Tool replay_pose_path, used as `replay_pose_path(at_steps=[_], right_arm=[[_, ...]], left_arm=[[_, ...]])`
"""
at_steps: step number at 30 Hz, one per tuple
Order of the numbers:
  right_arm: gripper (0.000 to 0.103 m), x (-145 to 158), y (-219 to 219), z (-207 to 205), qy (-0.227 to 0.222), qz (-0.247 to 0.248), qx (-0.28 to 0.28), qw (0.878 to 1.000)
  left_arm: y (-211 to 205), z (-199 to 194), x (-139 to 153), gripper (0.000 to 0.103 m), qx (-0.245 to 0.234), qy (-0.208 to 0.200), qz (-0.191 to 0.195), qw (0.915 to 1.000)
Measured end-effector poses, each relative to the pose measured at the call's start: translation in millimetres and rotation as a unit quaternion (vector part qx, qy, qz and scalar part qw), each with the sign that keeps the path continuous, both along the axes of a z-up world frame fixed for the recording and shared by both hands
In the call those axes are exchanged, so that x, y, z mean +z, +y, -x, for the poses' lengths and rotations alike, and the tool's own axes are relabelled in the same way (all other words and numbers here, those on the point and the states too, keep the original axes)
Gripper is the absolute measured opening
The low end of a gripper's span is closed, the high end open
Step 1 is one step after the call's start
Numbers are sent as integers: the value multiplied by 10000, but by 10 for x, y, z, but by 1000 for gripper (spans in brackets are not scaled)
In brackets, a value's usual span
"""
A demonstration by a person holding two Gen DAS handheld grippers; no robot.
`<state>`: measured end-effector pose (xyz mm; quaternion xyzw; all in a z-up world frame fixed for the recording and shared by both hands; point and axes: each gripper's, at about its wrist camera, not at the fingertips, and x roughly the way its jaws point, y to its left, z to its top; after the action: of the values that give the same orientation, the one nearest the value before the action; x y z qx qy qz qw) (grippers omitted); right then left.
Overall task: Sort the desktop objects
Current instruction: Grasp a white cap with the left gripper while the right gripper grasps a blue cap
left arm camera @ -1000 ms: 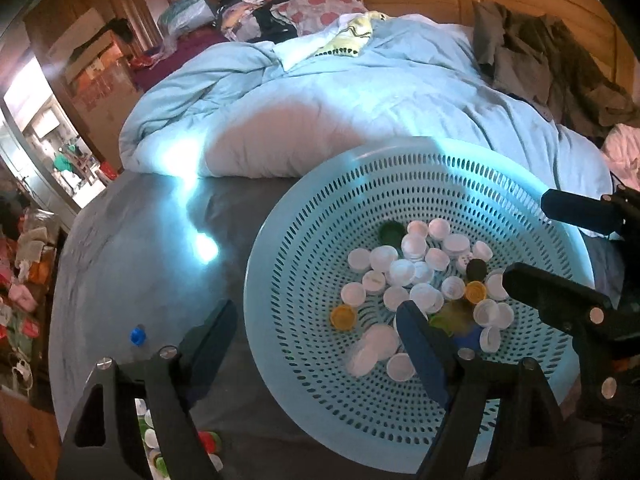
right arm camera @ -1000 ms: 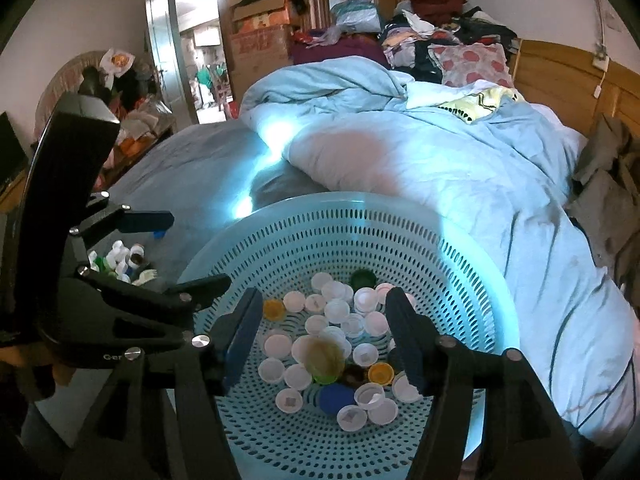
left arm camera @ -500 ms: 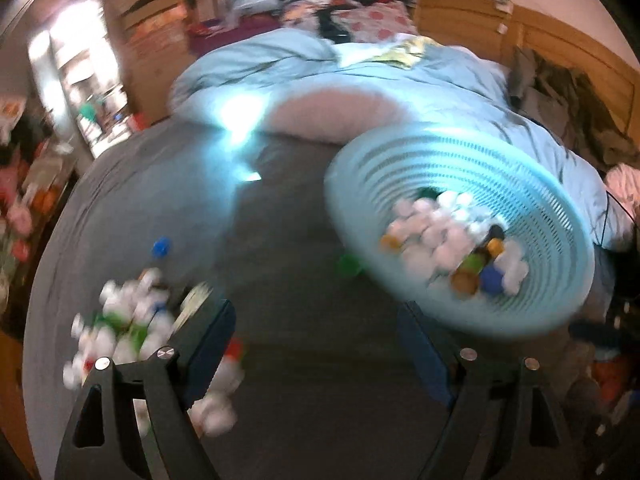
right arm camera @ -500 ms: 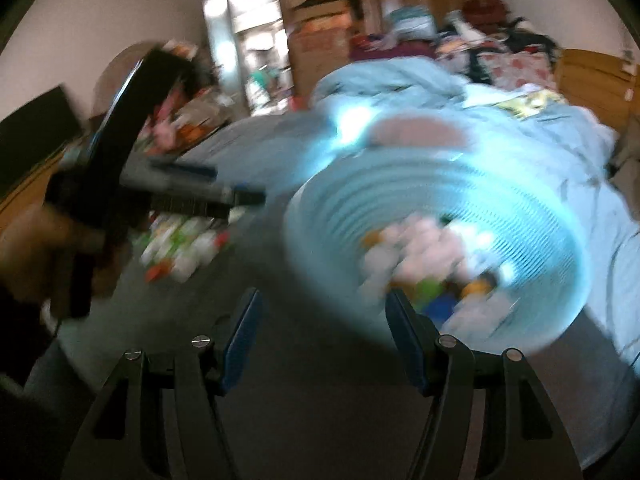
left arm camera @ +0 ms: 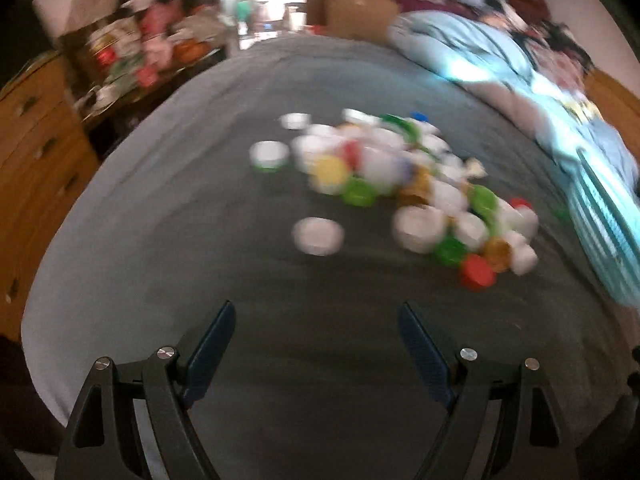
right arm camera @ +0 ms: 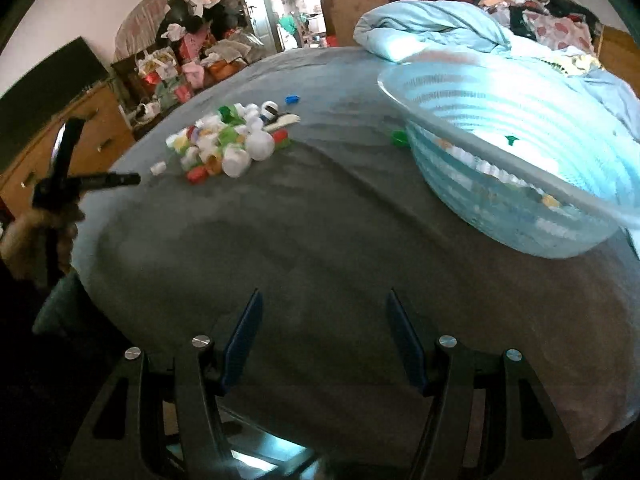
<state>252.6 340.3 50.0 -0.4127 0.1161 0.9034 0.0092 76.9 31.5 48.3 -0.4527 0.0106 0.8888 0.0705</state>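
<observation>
Both tongs are held low over the grey blanket (right arm camera: pixel 320 240), pointing forward, nothing in either one. The left tongs (left arm camera: pixel 316 344) have their fingers spread wide apart, and the pile of bottle caps (left arm camera: pixel 400 184) sits on the blanket straight ahead of them, a bit to the right, well apart from the tips. That view is pretty blurry. The right tongs (right arm camera: pixel 324 332) are spread apart too; the cap pile is far ahead to their left, and the light blue basket (right arm camera: pixel 520 168) sits tilted ahead to their right, with more caps inside. One green cap (right arm camera: pixel 400 137) lies just beside the basket.
</observation>
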Motion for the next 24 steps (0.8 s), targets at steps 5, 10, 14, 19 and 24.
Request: replay_pose_path(at_steps=[5, 10, 14, 19, 24], right_arm=[[58, 220, -241, 497, 258, 56, 577, 9980], [58, 371, -387, 1266, 488, -12, 1069, 9931], [58, 407, -425, 1943, 568, 191, 1137, 9917], [58, 335, -484, 2715, 423, 436, 1087, 9922], [58, 325, -506, 3092, 173, 721, 1026, 9920]], left_arm=[[-280, 381, -79, 86, 291, 154, 77, 9994], [-335, 1128, -113, 82, -26, 601, 340, 9976], [-408, 1610, -235, 76, -478, 626, 342, 9963], [-377, 1780, -333, 72, -911, 463, 69, 9947], [-273, 1722, -301, 72, -1009, 468, 49, 9938]])
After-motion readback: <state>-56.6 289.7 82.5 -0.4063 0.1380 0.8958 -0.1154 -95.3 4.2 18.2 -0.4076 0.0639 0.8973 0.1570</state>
